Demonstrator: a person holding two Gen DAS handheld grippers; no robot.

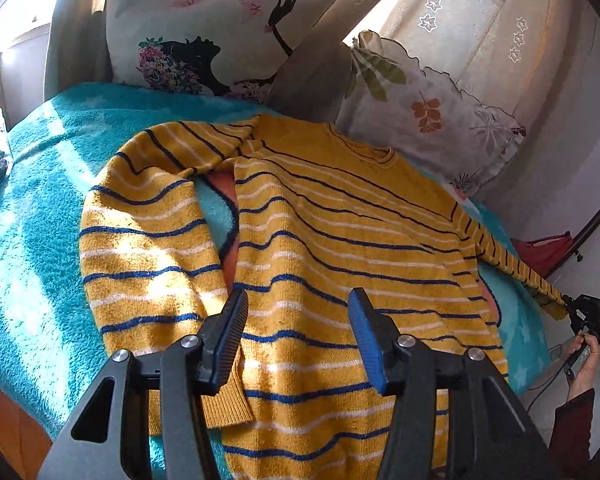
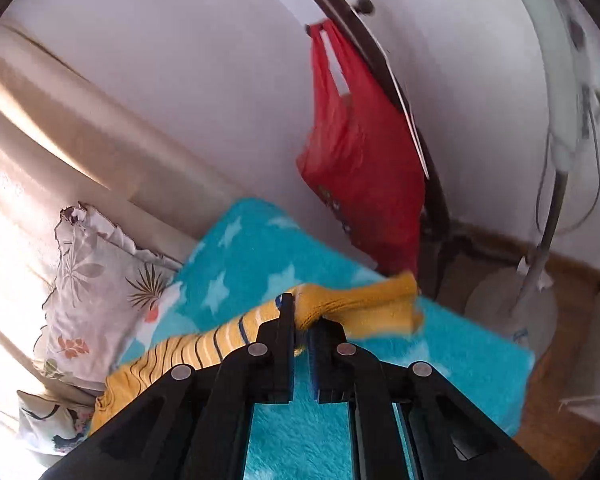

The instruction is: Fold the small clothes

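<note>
- Where the turquoise blanket (image 1: 40,240) covers the couch, the yellow striped sweater (image 1: 340,240) lies flat, neck toward the cushions, its hem cut off behind the left gripper (image 1: 298,332).
- One sleeve is folded down beside the body; the other sleeve (image 2: 228,332) stretches taut off the blanket's edge.
- The right gripper (image 2: 302,320) is clamped on that sleeve's cuff, blurred past the jaws.
- The left gripper hangs above the lower sweater, jaws parted about halfway, holding nothing.
- A hand (image 1: 584,360) grips the right tool's handle.
- Behind: a silhouette pillow (image 1: 204,32), a leaf-print pillow (image 1: 428,112), a red bag (image 2: 360,160).
</note>
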